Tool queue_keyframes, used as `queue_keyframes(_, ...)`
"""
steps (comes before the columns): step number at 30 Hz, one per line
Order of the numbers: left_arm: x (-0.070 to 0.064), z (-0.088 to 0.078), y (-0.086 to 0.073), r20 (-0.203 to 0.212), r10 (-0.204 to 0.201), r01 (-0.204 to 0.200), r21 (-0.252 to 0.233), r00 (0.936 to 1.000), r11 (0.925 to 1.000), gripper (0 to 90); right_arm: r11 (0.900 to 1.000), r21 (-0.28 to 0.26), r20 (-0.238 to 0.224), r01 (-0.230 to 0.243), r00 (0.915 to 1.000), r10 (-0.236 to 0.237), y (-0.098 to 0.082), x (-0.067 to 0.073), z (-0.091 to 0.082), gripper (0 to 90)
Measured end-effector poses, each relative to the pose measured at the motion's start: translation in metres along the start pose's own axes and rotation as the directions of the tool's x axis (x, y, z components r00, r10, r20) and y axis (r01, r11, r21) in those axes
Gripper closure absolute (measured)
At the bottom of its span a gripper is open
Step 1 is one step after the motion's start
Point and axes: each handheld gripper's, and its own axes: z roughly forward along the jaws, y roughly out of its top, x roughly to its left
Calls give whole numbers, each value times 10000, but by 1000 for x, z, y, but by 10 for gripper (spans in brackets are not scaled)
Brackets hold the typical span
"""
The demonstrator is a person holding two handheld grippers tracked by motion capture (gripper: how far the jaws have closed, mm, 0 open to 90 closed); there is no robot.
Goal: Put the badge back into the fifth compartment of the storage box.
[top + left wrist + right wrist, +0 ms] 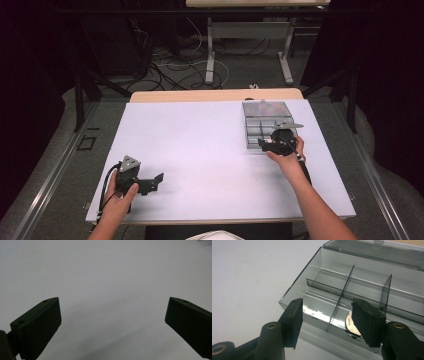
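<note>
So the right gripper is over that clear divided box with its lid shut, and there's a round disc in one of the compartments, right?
Not quite: the lid is open, folded back behind the clear divided box, as the right gripper view shows. The right gripper is over the box, and a round disc lies in a near compartment.

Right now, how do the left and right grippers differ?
The left gripper rests over bare table, jaws spread wide with nothing between them; the right gripper sits at the near edge of the clear divided box, jaws narrower, a round disc lying behind one. Both are black, hand-held and open.
</note>
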Motion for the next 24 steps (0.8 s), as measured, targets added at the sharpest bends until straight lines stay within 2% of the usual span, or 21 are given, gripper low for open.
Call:
queue_keyframes(14, -3, 1, 0, -29, -52, 52, -91, 10000, 9999, 10, 9996, -231, -480, 155, 9987, -166, 1, 9, -15, 337)
queue_keyframes(24, 0, -1, 0, 0, 36, -36, 42, 10000, 10000, 11, 9996, -107, -744, 274, 9968, -282, -4, 14, -27, 262)
